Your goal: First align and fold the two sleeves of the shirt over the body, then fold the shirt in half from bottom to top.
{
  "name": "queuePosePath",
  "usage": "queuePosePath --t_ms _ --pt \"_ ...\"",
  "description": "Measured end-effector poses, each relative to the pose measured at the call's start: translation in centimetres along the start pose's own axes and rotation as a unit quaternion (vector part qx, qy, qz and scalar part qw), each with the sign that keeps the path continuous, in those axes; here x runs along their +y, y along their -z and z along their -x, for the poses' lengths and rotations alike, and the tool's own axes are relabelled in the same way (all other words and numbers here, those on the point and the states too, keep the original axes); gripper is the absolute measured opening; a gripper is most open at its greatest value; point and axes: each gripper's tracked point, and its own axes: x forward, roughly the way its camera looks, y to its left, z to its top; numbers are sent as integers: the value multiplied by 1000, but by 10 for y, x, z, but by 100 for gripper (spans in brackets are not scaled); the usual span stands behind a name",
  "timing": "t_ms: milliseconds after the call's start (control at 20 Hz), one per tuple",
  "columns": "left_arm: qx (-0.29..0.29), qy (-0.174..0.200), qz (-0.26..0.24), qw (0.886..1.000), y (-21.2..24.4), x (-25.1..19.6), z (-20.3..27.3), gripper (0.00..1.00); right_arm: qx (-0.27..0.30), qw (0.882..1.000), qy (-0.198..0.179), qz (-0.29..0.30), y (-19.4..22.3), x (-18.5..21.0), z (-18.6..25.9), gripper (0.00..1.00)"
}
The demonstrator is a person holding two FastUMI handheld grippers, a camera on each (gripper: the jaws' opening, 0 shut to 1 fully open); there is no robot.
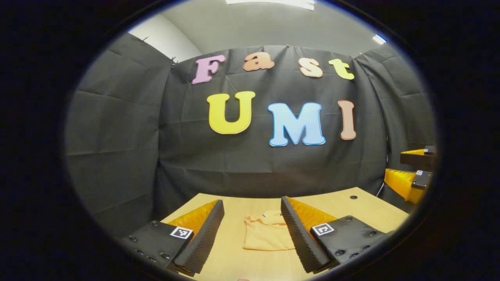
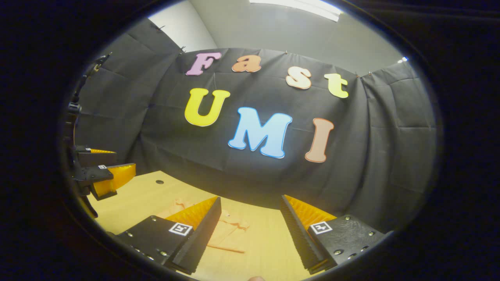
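Presently: light wooden table (image 1: 351, 207), black cloth booth wall (image 1: 117, 136) behind, grey ceiling above. Peach shirt (image 1: 265, 234), folded compact, flat on table. Left gripper (image 1: 252, 234) and right gripper (image 2: 250, 234) spread wide, holding nothing, raised above table.

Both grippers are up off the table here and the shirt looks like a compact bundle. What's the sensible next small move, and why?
Probably none beyond keeping clear. The orange shirt lies on the wooden table as a compact rectangle, no sleeves sticking out, so the folds look done. The left gripper and right gripper both hang open above it, holding nothing. The far side of the shirt is partly hidden by fingers, so a quick check is wise.
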Motion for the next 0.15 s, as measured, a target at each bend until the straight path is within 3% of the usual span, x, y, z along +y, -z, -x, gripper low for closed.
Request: queuePosePath --t_ms 150 --pt "-5 -5 1 1000 -4 12 8 99 0 1000 -6 0 -4 8 -2 94"
